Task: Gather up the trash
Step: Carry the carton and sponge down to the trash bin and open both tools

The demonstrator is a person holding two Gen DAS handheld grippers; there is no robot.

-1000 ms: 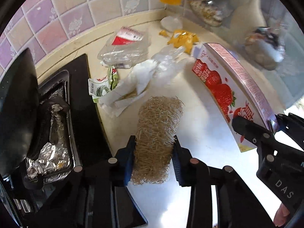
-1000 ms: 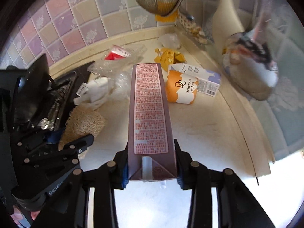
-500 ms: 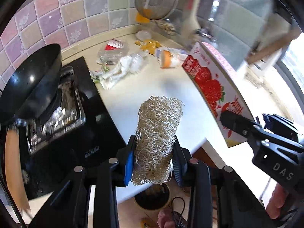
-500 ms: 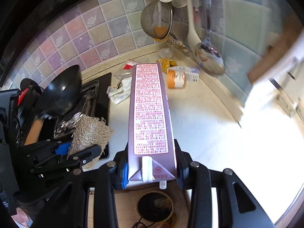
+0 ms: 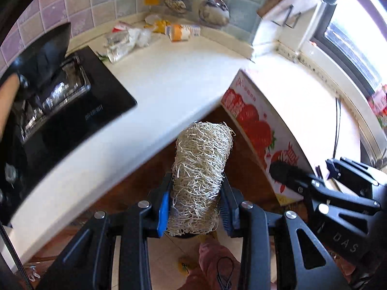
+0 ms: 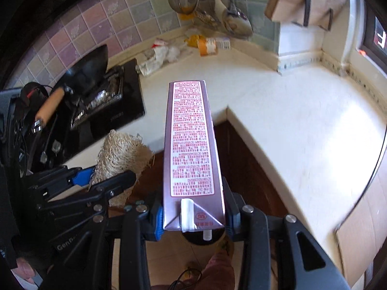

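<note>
My left gripper (image 5: 196, 205) is shut on a tan loofah scrubber (image 5: 202, 169), held out past the counter's front edge above the floor; the scrubber also shows in the right wrist view (image 6: 119, 154). My right gripper (image 6: 193, 215) is shut on a tall strawberry milk carton (image 6: 191, 140), also off the counter, to the right of the left gripper; its red strawberry face shows in the left wrist view (image 5: 256, 133). A dark round bin (image 6: 202, 238) sits on the floor just below the carton. More trash, plastic wrappers (image 5: 125, 41) and an orange carton (image 5: 182, 31), lies in the far counter corner.
A white L-shaped counter (image 6: 278, 111) wraps around brown cabinets (image 6: 244, 164). A black stove with a wok (image 5: 41, 60) is at the left. A strainer and ladles (image 6: 212, 2) hang on the tiled wall. A person's foot (image 5: 212, 253) is on the floor tiles.
Both grippers have pulled back and risen from the counter with the scrubber and the carton still held, now over the floor and the bin. The counter trash looks farther away.
</note>
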